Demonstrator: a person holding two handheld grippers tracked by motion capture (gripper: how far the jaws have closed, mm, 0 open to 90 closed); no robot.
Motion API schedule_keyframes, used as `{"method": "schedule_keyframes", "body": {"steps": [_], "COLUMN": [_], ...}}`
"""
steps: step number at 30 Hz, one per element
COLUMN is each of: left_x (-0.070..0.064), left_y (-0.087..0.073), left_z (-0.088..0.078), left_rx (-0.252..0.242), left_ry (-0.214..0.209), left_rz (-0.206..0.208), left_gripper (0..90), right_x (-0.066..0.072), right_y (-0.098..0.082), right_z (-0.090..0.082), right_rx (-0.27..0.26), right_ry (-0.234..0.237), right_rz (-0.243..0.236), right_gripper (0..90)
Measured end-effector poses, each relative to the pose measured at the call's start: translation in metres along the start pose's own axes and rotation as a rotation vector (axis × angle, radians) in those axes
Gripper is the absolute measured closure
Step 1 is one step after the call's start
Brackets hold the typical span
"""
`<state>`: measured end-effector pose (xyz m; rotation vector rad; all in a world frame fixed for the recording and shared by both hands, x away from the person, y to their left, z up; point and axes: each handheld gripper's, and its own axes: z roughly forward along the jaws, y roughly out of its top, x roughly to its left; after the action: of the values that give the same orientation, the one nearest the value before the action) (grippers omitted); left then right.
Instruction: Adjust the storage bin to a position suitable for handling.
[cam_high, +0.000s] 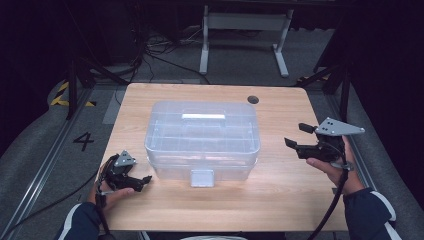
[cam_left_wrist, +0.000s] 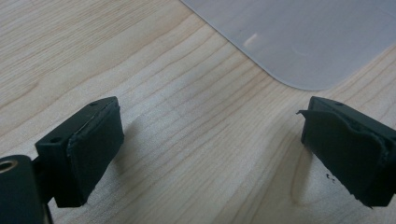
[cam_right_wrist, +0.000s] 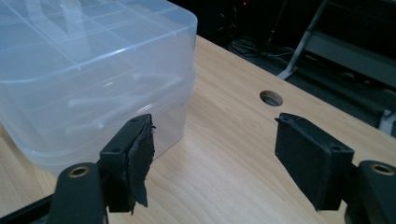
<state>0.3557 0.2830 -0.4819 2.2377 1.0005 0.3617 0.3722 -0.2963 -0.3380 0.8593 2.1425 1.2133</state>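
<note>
A clear plastic storage box (cam_high: 202, 140) sits closed in the middle of the wooden counter (cam_high: 280, 200), its lid on, a flat handle (cam_high: 203, 116) lying across the top and a front latch (cam_high: 202, 177) facing the person. Everything else can be placed from this box. The left tool (cam_high: 142, 181) lies low on the counter just off the box's near left corner, held in the left hand (cam_high: 112, 187), its tips pointing toward the box without touching it. In the left gripper view its two black pads (cam_left_wrist: 95, 149) stand wide apart with only bare wood between them, and a rounded corner of the box shows just beyond. The right tool (cam_high: 297, 136) is held off the box's right side, raised above the counter in the right hand (cam_high: 332, 167), with the grey three-cornered plate (cam_high: 340, 127) on top. It is clear of the box, with a gap of bare counter between. In the right gripper view its pads (cam_right_wrist: 140, 154) are spread wide and grip nothing; the box's right end wall stands behind the left pad. A round cable hole (cam_high: 253, 99) lies in the counter behind the box's far right corner.
</note>
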Motion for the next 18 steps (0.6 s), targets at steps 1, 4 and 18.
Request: {"method": "schedule_keyframes", "body": {"steps": [1,4,18], "left_x": [0.0,0.0,0.0], "left_y": [0.0,0.0,0.0], "left_z": [0.0,0.0,0.0], "left_rx": [0.0,0.0,0.0], "left_ry": [0.0,-0.001,-0.001], "left_rz": [-0.001,-0.003,-0.002], "left_gripper": [6.1,6.1,6.1], "right_x": [0.0,-0.001,0.012], "right_y": [0.003,0.014,0.05], "right_z": [0.0,0.002,0.029], "right_rx": [-0.004,-0.02,-0.027], "right_ry": [0.001,0.006,0.034], "right_rz": [0.004,0.003,-0.038], "right_gripper": [28.7,28.7,28.8]}}
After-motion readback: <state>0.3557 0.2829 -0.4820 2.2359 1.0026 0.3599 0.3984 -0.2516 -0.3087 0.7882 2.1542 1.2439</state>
